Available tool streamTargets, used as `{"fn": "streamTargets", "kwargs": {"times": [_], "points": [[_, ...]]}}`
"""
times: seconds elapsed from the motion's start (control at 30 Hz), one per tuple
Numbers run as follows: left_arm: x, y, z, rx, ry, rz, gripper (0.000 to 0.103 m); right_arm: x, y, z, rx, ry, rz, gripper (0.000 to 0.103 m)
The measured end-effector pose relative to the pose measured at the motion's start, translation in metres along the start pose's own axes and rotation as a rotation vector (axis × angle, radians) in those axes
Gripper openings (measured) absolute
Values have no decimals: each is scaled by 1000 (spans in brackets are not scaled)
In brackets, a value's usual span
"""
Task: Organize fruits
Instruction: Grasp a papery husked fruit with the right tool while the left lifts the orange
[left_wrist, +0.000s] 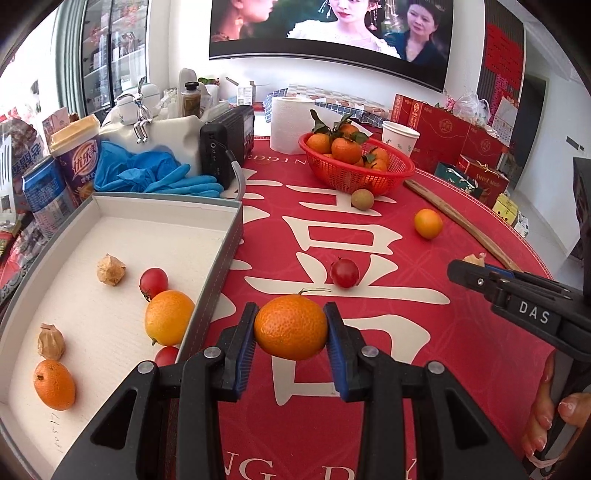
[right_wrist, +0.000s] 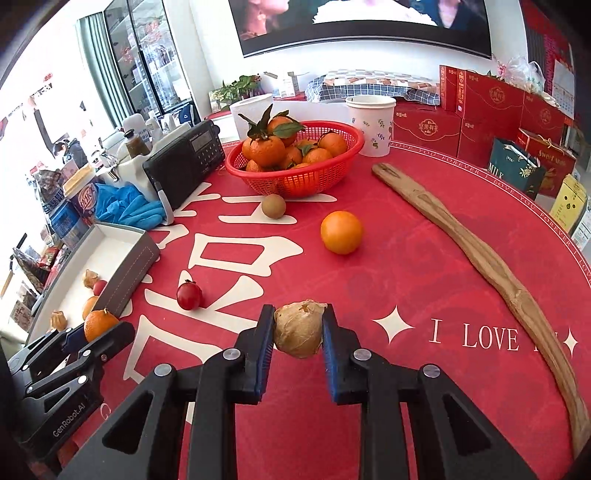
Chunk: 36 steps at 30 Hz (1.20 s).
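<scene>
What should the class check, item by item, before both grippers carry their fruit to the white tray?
1. Left gripper clamps the small orange: ok.
2. Right gripper clamps the husked berry: ok.
3. White tray has bare floor left: ok.
4. The grippers are apart: ok.
5. Husk survives the squeeze: cannot tell.
6. Loose fruit remaining on the tablecloth, cherry tomato included: not ok.
</scene>
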<state>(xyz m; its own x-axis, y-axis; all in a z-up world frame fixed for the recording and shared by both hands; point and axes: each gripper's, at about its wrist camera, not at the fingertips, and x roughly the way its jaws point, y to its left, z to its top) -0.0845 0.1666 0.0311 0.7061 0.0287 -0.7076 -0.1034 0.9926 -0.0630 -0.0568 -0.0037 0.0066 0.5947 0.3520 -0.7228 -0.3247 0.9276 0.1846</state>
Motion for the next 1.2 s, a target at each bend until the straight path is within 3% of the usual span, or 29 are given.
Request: {"fn": "streamTargets", "kwargs": {"times": [0.93, 1.2], "points": [[3, 0, -1, 13, -3, 36, 39, 9, 16, -4, -39, 22, 14, 25], [-9, 3, 3, 9, -45, 37, 39, 11, 17, -4, -43, 25, 18, 25]]}}
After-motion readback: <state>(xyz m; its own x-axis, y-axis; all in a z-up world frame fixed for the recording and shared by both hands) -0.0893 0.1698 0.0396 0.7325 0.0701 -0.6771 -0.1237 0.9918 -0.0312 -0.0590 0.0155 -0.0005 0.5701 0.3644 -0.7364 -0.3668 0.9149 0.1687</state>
